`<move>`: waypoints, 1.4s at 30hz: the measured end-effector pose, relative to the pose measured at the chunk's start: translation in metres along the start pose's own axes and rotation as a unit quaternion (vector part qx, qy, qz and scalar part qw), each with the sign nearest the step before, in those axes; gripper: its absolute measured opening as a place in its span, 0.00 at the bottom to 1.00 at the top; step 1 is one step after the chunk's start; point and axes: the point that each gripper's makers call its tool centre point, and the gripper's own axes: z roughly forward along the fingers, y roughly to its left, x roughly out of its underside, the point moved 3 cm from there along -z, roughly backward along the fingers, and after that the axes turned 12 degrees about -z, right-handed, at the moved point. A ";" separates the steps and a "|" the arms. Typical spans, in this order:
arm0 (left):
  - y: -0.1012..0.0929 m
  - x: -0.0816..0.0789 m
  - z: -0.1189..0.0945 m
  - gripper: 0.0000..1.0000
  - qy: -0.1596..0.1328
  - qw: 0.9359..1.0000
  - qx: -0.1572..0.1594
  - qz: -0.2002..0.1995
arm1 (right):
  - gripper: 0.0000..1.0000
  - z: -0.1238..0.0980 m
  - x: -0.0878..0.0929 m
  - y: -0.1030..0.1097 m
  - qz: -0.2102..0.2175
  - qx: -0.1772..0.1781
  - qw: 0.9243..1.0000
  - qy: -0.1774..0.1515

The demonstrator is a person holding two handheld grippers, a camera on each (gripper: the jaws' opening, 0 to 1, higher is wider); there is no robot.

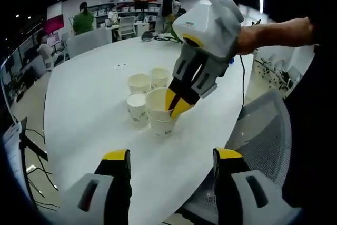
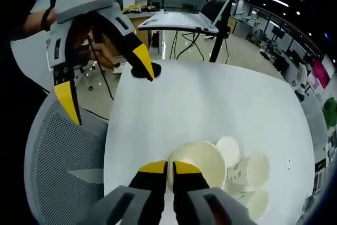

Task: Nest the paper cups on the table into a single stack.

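Several white paper cups stand grouped on the white table (image 1: 89,93). My right gripper (image 1: 176,106) reaches in from the upper right of the left gripper view, shut on the rim of the nearest cup (image 1: 157,101), which seems to sit inside another cup (image 1: 163,127). Beside it stand one cup (image 1: 138,110) and two further back (image 1: 139,82) (image 1: 159,76). In the right gripper view my right gripper (image 2: 169,168) pinches that cup's rim (image 2: 202,159), with other cups (image 2: 230,148) (image 2: 258,169) to its right. My left gripper (image 1: 172,155) is open and holds nothing; it hangs over the chair (image 2: 105,77).
A grey mesh chair (image 2: 58,151) (image 1: 263,125) stands at the table's near edge. A small black round object (image 2: 142,71) lies near the table edge. A laptop (image 2: 210,3) sits on a stand beyond the table. People sit at desks (image 1: 83,20) in the background.
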 end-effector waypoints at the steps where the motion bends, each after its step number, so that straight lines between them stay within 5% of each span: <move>1: 0.000 0.000 0.000 0.63 0.000 1.000 0.000 0.000 | 0.01 0.000 0.000 0.000 0.000 0.000 1.000 0.000; 19: 0.000 -0.002 0.001 0.62 0.001 1.000 0.000 0.002 | 0.11 -0.015 -0.003 0.002 0.005 0.005 1.000 -0.009; 42: 0.004 -0.003 -0.001 0.62 0.000 1.000 -0.003 0.001 | 0.29 0.006 0.004 0.010 -0.011 -0.011 1.000 0.007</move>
